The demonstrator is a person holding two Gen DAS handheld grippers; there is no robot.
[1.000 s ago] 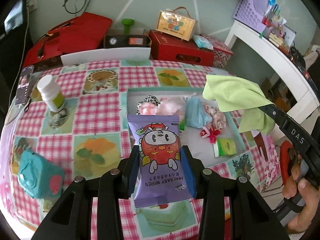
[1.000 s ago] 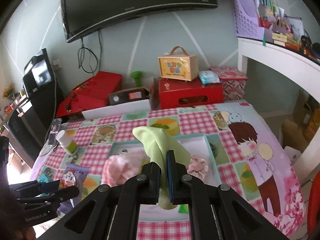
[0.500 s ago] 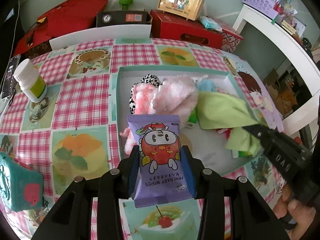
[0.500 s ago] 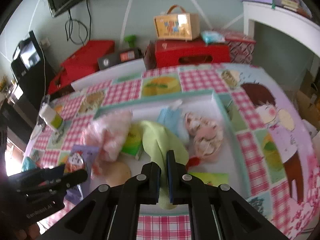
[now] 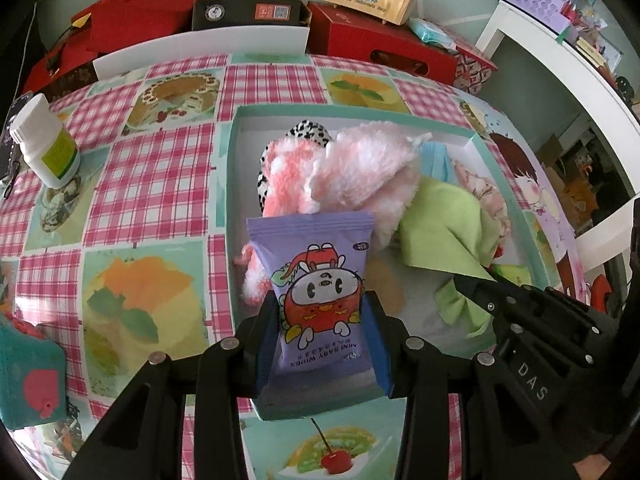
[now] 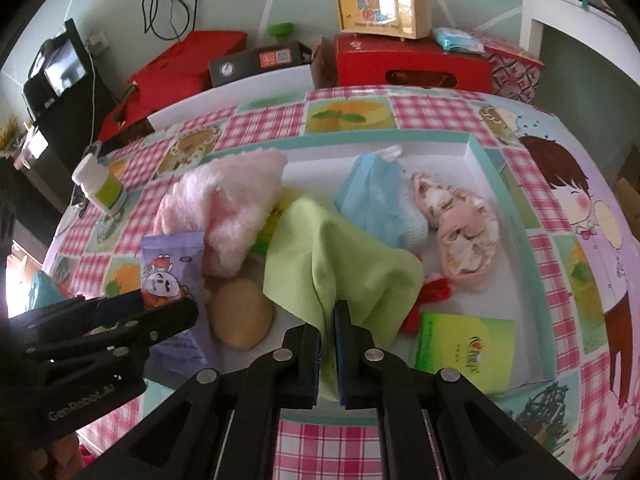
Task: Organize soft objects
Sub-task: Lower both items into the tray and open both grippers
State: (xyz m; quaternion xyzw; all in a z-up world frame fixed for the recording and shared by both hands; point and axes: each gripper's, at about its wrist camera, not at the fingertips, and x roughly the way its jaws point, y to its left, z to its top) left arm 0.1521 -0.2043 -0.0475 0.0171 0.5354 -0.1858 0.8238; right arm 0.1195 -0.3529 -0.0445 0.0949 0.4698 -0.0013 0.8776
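Lowering into the tray (image 5: 234, 184): left gripper (image 5: 320, 320) pinching wipes pack (image 5: 320, 280), right gripper (image 6: 328, 340) pinching green cloth (image 6: 340, 264), now draped over the toys, nearly ready to release.

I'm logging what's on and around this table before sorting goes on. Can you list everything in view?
tray: 1, teal-rimmed, mid-table
wipes pack: 1, purple, in left gripper
cloth: 1, green, in right gripper, draped in tray
fluffy item: 1, pink, tray's left
blue item: 1, tray's back
floral item: 1, pink, tray's right
green packet: 1, tray's front
bottle: 1, white, left on table
red boxes: several, behind table
left gripper: black, gripping
right gripper: black, shut
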